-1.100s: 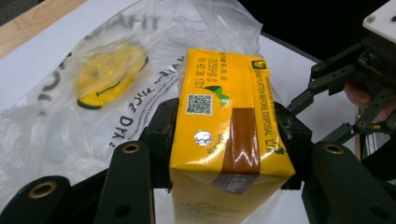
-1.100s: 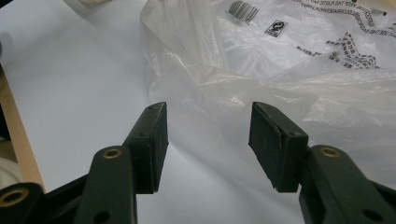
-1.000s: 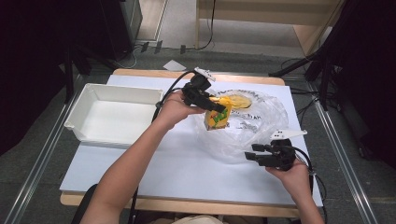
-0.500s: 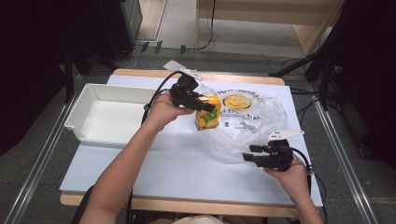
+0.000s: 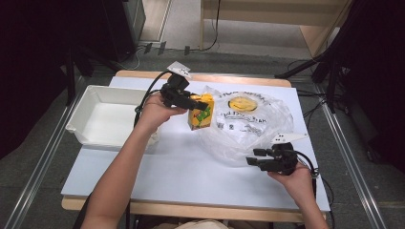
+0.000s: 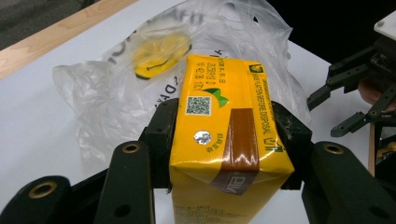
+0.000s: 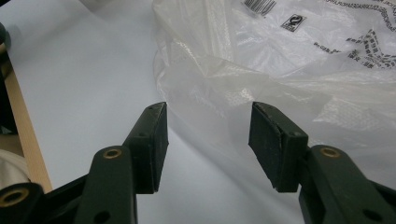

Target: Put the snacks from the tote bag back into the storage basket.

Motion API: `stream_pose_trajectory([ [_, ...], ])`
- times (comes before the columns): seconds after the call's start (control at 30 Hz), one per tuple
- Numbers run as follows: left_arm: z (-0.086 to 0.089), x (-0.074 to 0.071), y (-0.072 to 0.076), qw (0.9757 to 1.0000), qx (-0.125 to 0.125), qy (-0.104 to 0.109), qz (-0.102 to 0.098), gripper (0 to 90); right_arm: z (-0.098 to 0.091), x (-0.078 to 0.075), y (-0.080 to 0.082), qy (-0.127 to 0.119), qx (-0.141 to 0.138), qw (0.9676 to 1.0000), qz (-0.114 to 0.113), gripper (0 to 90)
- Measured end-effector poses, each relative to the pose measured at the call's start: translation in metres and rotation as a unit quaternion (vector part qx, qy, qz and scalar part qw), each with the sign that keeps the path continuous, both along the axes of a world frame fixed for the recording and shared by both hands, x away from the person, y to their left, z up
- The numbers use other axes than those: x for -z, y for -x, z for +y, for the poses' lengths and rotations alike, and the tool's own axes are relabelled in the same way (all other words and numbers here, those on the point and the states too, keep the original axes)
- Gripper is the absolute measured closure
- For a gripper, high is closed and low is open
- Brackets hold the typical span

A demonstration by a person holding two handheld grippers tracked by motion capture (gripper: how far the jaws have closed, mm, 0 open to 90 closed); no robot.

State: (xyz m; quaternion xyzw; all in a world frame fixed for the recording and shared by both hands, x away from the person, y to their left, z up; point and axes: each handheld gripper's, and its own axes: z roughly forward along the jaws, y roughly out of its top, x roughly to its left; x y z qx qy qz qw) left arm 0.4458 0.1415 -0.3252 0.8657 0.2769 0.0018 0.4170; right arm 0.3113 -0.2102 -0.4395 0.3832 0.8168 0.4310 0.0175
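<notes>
A yellow juice carton (image 5: 200, 118) (image 6: 224, 140) hangs above the white table, just left of a clear plastic bag (image 5: 248, 125) (image 6: 140, 79) printed with a yellow smiley. My left gripper (image 5: 200, 106) (image 6: 226, 135) is shut on the carton, its pads pressing both sides. Near the bag's front edge my right gripper (image 5: 254, 159) (image 7: 208, 140) stands open; nothing is between its jaws, and the bag (image 7: 289, 70) lies just beyond them. The right gripper (image 6: 355, 98) also shows far right in the left gripper view.
A white rectangular tray (image 5: 90, 110) sits at the left of the table (image 5: 167, 167). Bare table surface lies in front of the bag. The table's wooden edge (image 5: 200, 210) runs along the near side. Dark stands and cables surround the table.
My left gripper has carried the carton leftward, out over the bag's left edge toward the tray. The right gripper has stayed where it was.
</notes>
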Motion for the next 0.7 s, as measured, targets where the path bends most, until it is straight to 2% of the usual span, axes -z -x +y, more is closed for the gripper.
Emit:
stream_pose_trajectory([
  [0.7,0.029,-0.01,0.003,0.9995,-0.028,0.013,-0.01,52.6,0.001,0.002,-0.002,0.004,-0.001,1.0,0.002,46.4],
])
